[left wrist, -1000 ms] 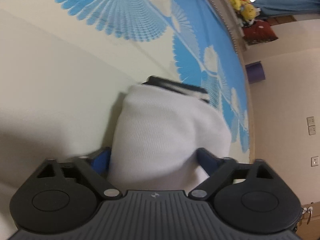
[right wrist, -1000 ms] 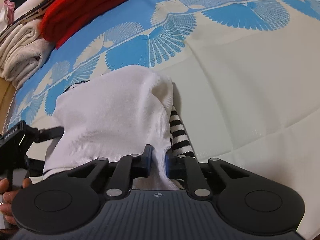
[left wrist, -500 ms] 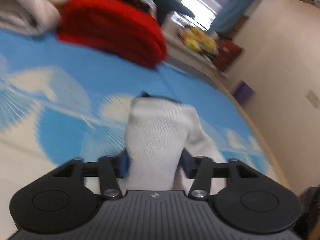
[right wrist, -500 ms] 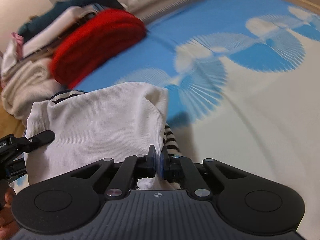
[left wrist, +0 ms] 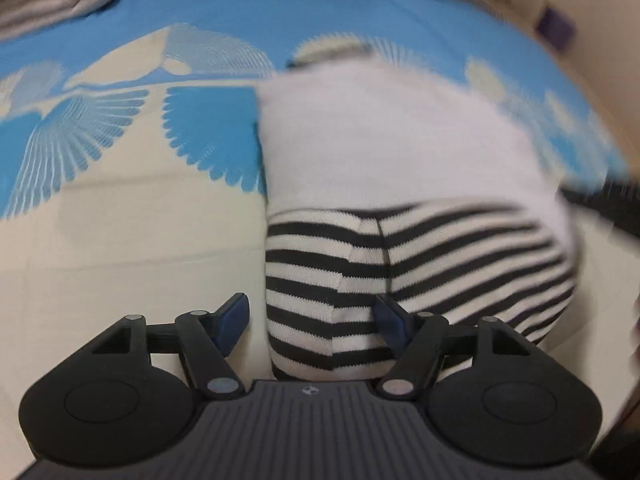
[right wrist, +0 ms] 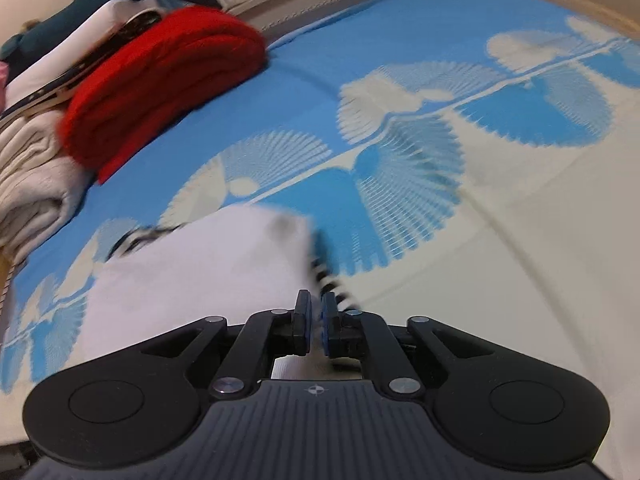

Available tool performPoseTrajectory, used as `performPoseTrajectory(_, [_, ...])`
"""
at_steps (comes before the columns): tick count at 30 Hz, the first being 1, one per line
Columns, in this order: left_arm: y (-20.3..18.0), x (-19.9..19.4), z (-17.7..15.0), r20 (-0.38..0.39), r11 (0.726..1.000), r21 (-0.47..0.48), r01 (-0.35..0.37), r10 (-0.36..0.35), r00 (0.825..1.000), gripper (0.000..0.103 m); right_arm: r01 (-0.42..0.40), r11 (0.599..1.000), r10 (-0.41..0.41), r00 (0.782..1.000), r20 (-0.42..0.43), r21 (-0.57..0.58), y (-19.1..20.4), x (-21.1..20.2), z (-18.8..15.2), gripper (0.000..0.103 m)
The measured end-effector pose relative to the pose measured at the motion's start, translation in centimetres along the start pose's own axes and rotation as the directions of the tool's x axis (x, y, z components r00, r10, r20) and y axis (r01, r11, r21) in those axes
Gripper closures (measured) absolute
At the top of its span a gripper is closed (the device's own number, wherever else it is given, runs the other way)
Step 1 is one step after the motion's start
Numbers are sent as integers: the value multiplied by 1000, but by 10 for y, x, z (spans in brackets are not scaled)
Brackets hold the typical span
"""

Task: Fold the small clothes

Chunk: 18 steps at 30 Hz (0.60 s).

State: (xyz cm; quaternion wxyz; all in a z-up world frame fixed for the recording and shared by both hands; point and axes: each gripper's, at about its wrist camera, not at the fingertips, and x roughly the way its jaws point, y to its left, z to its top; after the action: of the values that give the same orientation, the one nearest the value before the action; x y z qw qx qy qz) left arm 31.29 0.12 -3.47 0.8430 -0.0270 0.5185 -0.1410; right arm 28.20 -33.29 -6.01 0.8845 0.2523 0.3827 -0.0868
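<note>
On the blue-and-cream fan-patterned bedspread [left wrist: 120,208] lies the small white knit garment with black-striped sleeves [left wrist: 400,160]. My left gripper [left wrist: 312,320] stands spread, jaws just widening, its pads astride the striped end without pressing. My right gripper [right wrist: 316,322], also easing apart, pinches the garment's edge.

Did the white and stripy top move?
Yes. The white striped top sits further from the red folded knit now, lower in the right wrist view.
</note>
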Motion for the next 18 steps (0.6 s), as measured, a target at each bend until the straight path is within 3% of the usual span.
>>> performPoseTrajectory(4, [16, -11, 0, 27, 994, -95, 59, -57, 998, 29, -113, 994, 113, 993, -35, 10, -10, -15, -1, 61])
performPoseTrajectory(7, [21, -10, -2, 28, 987, -133, 86, -83, 996, 30, -134, 990, 129, 985, -112, -40, -13, -16, -8, 58])
performPoseTrajectory(11, [1, -29, -6, 98, 985, -68, 159, -151, 984, 29, -132, 991, 120, 959, -257, -33, -19, -3, -24, 58])
performPoseTrajectory(12, [-7, -28, -8, 91, 985, -32, 168, -165, 982, 27, -145, 988, 127, 952, -278, -44, -18, -1, -28, 64])
performPoseTrajectory(13, [-14, -21, -12, 66, 990, 19, 142, -143, 988, 26, -158, 985, 131, 947, -292, -71, -15, -1, -31, 86])
performPoseTrajectory(14, [-22, -15, -16, 36, 994, 77, 75, -77, 996, 27, -162, 981, 124, 948, -293, -109, -10, -1, -32, 97])
performPoseTrajectory(16, [-25, -1, -23, -20, 990, 127, -56, 59, 998, 22, -149, 979, 112, 963, -245, -137, -8, -10, -29, 98])
performPoseTrajectory(18, [-12, 0, -22, -44, 1000, 16, -4, 4, 999, 24, -158, 985, 145, 975, -169, -67, -16, -22, -15, 98])
